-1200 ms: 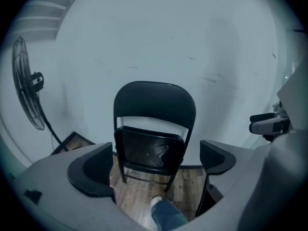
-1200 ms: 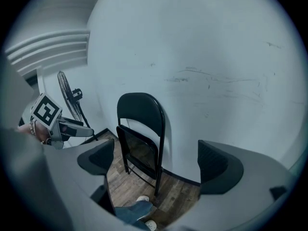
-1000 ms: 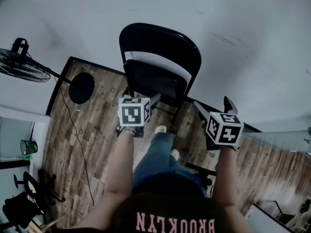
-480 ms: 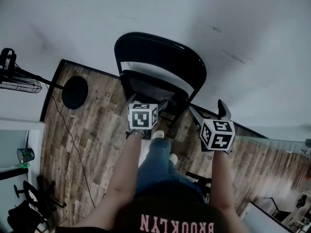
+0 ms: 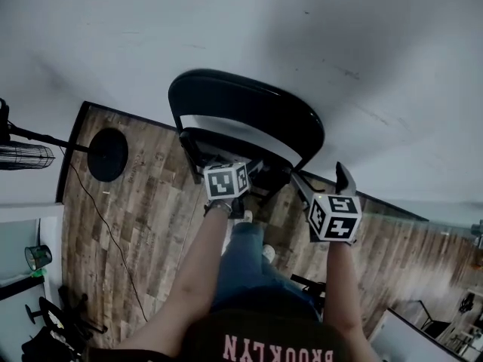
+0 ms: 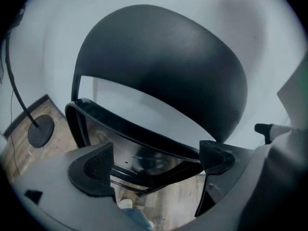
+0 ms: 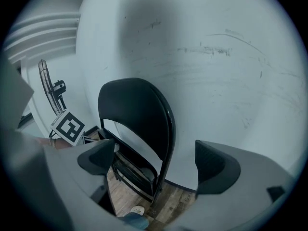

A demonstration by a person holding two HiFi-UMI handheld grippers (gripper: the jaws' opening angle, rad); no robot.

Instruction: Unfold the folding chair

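The black folding chair [image 5: 249,115] stands folded against the white wall, its seat [image 5: 226,143] tipped up under the backrest. My left gripper [image 5: 232,164] is open right at the seat's upper edge. In the left gripper view the seat rim [image 6: 139,131] runs across between the spread jaws of that gripper [image 6: 156,163], with the backrest [image 6: 163,66] above. My right gripper [image 5: 323,179] is open too, held off the chair's right side near the frame tube. In the right gripper view the chair [image 7: 137,114] stands apart beyond the gripper [image 7: 156,163], nothing between its jaws.
A standing fan [image 5: 23,155] with a round base [image 5: 108,154] is at the left, its cable trailing over the wood floor [image 5: 151,225]. The person's shoes [image 5: 243,217] are just in front of the chair. The white wall [image 5: 302,36] is behind it.
Both grippers have moved forward toward the chair. The left one has closed in on the seat's upper edge; the right has come nearer the chair's right side. Both stay open.
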